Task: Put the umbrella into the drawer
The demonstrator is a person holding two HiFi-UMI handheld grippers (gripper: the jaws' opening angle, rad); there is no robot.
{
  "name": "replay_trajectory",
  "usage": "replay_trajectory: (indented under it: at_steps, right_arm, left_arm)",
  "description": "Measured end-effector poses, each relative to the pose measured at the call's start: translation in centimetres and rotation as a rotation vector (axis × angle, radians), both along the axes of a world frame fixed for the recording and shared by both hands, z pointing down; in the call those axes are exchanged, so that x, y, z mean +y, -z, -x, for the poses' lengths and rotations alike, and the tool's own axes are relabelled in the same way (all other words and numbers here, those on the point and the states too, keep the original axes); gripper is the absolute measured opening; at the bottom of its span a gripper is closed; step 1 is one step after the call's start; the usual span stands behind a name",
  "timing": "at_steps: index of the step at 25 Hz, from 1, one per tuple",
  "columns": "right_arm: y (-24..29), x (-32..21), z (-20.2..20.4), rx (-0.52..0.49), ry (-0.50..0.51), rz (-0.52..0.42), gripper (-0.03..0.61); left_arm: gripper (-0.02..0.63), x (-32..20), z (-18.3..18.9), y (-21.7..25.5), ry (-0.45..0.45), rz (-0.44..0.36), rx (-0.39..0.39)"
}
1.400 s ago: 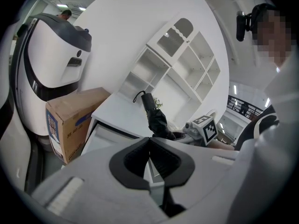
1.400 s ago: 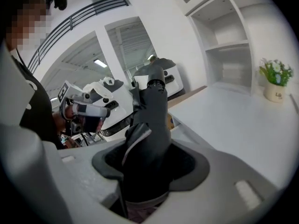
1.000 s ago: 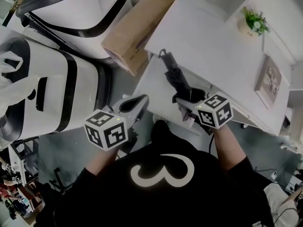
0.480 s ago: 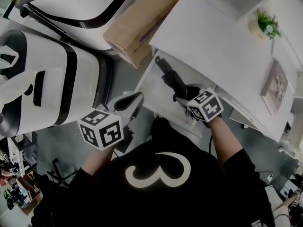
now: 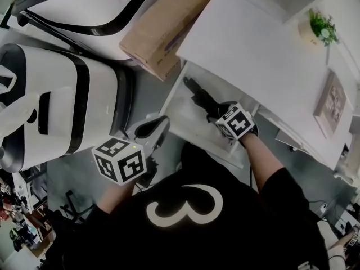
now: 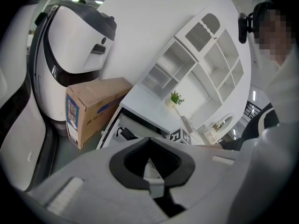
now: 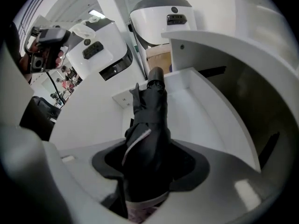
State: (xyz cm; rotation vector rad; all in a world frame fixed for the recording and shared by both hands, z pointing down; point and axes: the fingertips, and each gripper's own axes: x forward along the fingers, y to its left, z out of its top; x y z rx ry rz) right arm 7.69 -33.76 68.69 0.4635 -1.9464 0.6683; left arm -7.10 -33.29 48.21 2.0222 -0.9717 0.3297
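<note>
A folded black umbrella (image 5: 202, 101) lies slanted into the open white drawer (image 5: 181, 116) under the white tabletop. My right gripper (image 5: 216, 112) is shut on its thick lower end. In the right gripper view the umbrella (image 7: 152, 111) runs from between the pads of my right gripper (image 7: 149, 167) out over the drawer floor (image 7: 201, 111), its capped tip toward the drawer's far end. My left gripper (image 5: 160, 122) hangs just left of the drawer's front, its jaws together with nothing held. The left gripper (image 6: 149, 160) looks toward the drawer from the side.
A cardboard box (image 5: 163, 30) leans by the drawer's far left corner. Large white machines (image 5: 62, 103) with black bands stand to the left. The tabletop (image 5: 253, 49) carries a small potted plant (image 5: 322, 31) and a picture frame (image 5: 333, 103). White shelves (image 6: 196, 59) stand behind.
My right gripper has sunk with the umbrella, tilting steeper, so the umbrella now reaches into the drawer. The left gripper has dropped a little.
</note>
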Motion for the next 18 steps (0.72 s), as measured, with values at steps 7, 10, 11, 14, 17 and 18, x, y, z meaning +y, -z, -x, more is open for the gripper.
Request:
replay_trajectory:
  at_steps: [7,10,11,14,17,18]
  right_arm:
    - [-3.5,-0.6,-0.1,0.095,0.071,0.020,0.236]
    - [-4.7,-0.5,-0.5,0.134,0.099,0.037,0.237]
    - [-5.1,-0.6,-0.5,0.139,0.101,0.037,0.236]
    - [-5.9,-0.6,-0.3,0.141,0.104,0.044,0.236]
    - [-6.4,-1.1,-0.1,0.160,0.136,0.007,0.236]
    - [-6.6,-1.2,-0.1,0.167,0.143,0.002,0.237]
  left_arm:
    - [0.009,-0.1,0.3,-1.3,-0.009,0.033,-0.010]
    - [0.009,-0.1,0.4,-1.6,-0.015,0.042,-0.013]
    - [0.009,-0.1,0.5,-1.7,-0.015,0.044,-0.015]
    - [0.009,-0.2,0.7,-2.1,-0.016,0.050,-0.020]
    - [0.009,-0.2,0.7,-2.4,-0.018,0.057,-0.022]
    - [0.009,-0.3,0.6,-2.5,-0.019,0.059,-0.021]
